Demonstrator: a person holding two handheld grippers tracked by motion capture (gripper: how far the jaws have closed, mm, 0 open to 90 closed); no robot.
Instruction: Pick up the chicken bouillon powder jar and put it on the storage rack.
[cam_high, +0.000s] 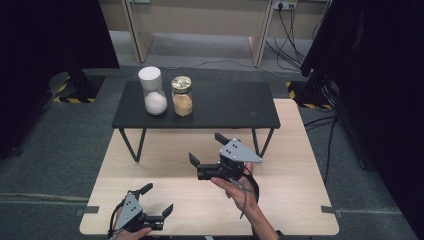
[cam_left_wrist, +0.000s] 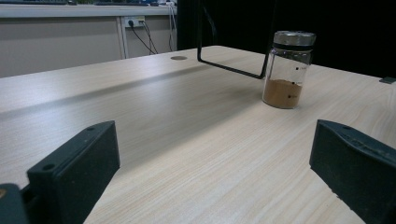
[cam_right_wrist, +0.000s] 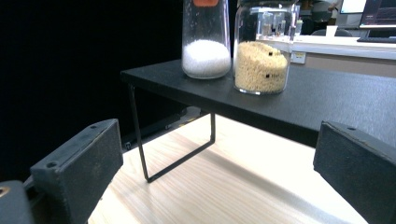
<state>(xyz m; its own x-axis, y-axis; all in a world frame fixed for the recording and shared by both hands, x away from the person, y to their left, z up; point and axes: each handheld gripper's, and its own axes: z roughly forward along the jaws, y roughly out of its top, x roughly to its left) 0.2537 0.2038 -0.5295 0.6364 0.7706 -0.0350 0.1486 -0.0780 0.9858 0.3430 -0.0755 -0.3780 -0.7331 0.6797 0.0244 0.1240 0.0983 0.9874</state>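
The table (cam_high: 295, 165) is pale wood with a fine straight grain. On it stands a matt black shelf (cam_high: 230, 107) on thin black wire legs. A clear jar (cam_high: 155, 92) with a white lid holds white grains; beside it a clear jar (cam_high: 182, 96) with a silvery lid holds yellow-tan grains. Another clear jar (cam_left_wrist: 287, 70), capped in dull silver, holds red-brown powder. Both grippers, left (cam_high: 152, 199) and right (cam_high: 209, 148), are black with grey plates. The floor (cam_high: 65, 135) is dark grey carpet, with yellow-and-black striped tape (cam_high: 65, 95) at the stands.
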